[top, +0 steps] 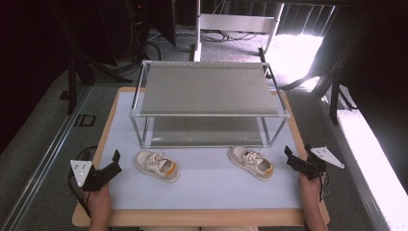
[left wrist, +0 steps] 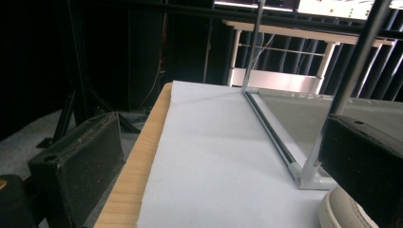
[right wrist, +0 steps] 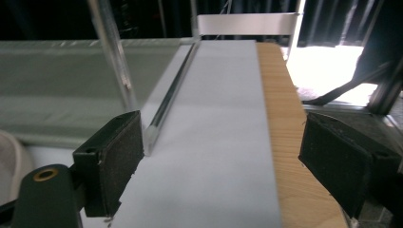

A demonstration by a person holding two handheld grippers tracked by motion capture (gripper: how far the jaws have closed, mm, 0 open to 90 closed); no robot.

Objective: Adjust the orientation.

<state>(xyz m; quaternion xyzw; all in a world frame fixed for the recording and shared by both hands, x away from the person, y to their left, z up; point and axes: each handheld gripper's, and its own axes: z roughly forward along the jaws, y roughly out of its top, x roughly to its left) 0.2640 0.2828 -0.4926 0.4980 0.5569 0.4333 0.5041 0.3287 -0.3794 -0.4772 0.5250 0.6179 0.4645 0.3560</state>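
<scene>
Left gripper fingers stand apart and empty at the table's left edge; right gripper fingers likewise at the right edge. Both likely wait clear of the work. Two shoes lie between them, just before the two-tier rack. Each long axis runs diagonally, with the heels toward the near right.

no readable text, labels or numbers
</scene>
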